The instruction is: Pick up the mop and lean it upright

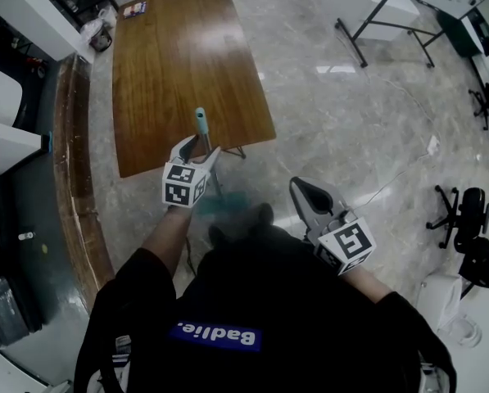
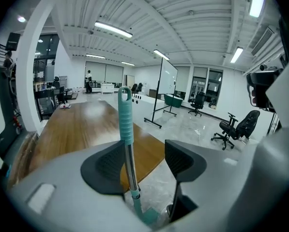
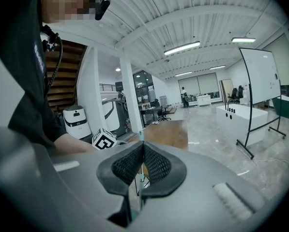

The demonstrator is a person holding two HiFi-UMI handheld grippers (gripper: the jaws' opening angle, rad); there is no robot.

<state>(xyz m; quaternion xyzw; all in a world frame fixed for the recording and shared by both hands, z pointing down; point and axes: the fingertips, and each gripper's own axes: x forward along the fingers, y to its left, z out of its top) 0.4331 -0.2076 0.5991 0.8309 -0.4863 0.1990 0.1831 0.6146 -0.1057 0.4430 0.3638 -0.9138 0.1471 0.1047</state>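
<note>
While the left forearm stretches forward, the left gripper point(image 1: 199, 147) tilts down at the near edge of the wooden table point(image 1: 178, 56). Its jaws stand wide apart. The mop point(image 1: 201, 121) handle rises upright between them, close to the left pad and unclamped, with the mop head on the floor below that edge. The right gripper point(image 1: 300, 188) hangs short of the table, jaws closed and empty.

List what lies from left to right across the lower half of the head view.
In order: curved wooden floor edge → left gripper → right gripper → black office chair. The mop handle is left out, since it overlaps the left gripper.
</note>
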